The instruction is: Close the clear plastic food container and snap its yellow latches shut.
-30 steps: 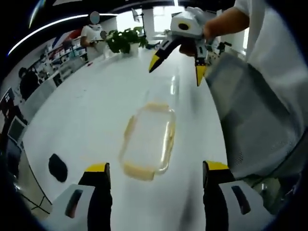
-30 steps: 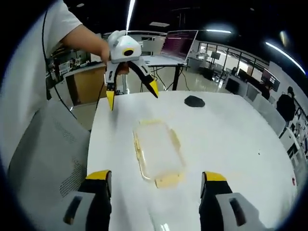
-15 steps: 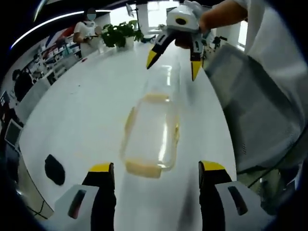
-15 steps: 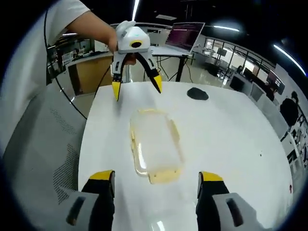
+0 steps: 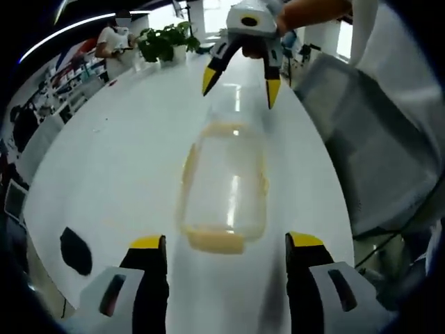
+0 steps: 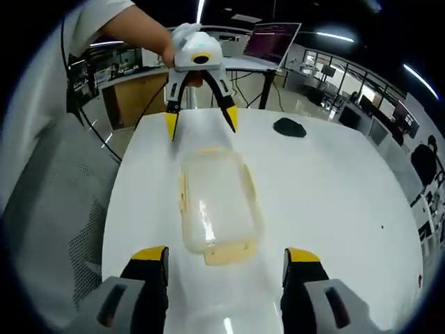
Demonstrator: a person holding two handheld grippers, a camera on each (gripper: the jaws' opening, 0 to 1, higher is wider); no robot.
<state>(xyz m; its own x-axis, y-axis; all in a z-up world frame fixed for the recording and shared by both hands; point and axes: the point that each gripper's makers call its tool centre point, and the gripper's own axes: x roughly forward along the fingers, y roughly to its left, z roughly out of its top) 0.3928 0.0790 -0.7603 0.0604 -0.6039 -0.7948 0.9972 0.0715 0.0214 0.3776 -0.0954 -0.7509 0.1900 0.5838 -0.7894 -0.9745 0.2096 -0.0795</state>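
Over the last second we have brought both claws closer to the container point(image 5: 224, 182), one at each short end, so it now lies between them on the white bench point(image 5: 111, 153). Left claw point(image 5: 226, 245) and right claw point(image 6: 218, 257) both stand apart, holding nothing. We judge the lid sits on, with the latches not yet pressed. The container is clear, glossy plastic, a rounded rectangle; its yellow latches point(image 6: 226, 253) look flat and thin.
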